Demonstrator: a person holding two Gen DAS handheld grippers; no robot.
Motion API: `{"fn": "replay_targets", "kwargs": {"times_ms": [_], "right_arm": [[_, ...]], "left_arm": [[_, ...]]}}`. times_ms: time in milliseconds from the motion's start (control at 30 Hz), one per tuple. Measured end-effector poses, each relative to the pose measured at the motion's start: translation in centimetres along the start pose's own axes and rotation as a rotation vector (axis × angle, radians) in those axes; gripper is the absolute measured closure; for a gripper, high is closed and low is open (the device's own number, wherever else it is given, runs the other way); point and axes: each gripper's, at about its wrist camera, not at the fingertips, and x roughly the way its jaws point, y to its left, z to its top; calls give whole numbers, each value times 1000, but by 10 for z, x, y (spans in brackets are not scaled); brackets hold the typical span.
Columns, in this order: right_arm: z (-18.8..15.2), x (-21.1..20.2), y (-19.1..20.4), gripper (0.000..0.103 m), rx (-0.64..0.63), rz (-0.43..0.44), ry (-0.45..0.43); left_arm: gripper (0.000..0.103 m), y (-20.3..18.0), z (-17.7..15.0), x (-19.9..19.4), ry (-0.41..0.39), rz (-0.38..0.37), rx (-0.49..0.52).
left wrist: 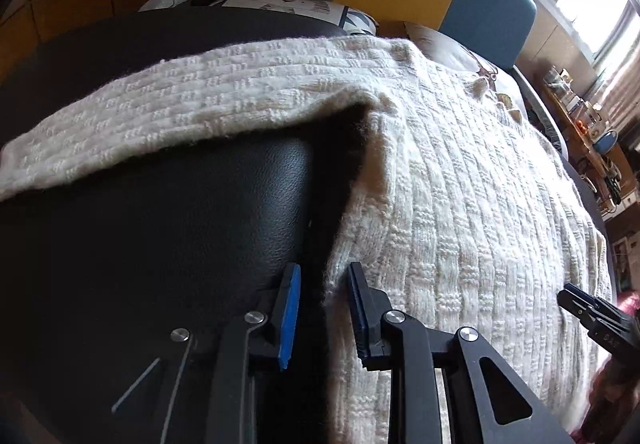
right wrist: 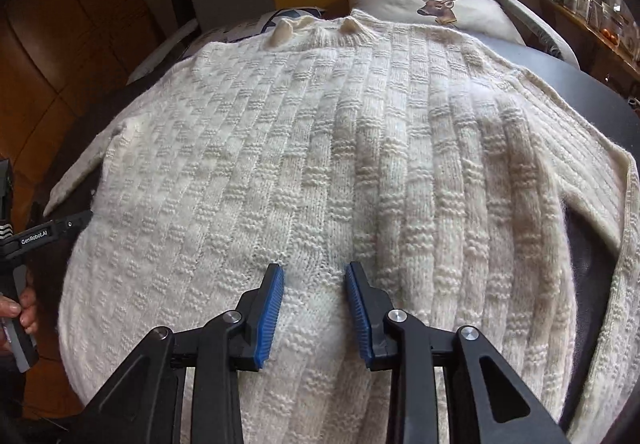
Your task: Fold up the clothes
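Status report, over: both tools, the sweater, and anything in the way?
Left tool open at sweater side edge, nothing gripped. Right tool open over its lower middle. Sweater flat on black surface, unfolded. Nothing in the way.

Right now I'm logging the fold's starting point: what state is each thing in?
Sweater: spread flat on the black surface, unfolded, collar at the far end.
Near sleeve: stretched out sideways across the black surface.
Left hand-held gripper: open, at the sweater's side edge, nothing clamped.
Right hand-held gripper: open, over the sweater's lower body, nothing clamped.
Deer pillow: lying beyond the collar.
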Motion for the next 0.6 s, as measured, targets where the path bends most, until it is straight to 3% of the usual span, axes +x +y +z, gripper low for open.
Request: {"fn": "replay_targets", "kwargs": {"times_ms": [100,167,233,267,300,333,433,600], "right_arm": [[10,-2,-5,69,21,50,9],[21,-7,-8,69,35,72,-21],[39,-13,-13,69,45,75,-70],[50,-15,-16,68,50,68,-92],[60,-16,-19,68,56,61,-114],[72,-14,-21,68,60,41,-127],[106,-1,-37,68,79,-8,-142],[150,28,-57,68,77,-45,-141]], "left_arm": [[82,-1,5,-4,4,30,-13],[82,-8,22,-13,-33,1,-13],[80,-13,40,-26,-56,-126,-22],[71,-20,53,-29,-63,-194,-24],[56,-30,66,-29,-69,-256,-17],[51,-42,80,-28,-72,-317,-5],[48,-95,133,-8,-42,-481,63],[47,-183,198,55,56,-575,152]]}}
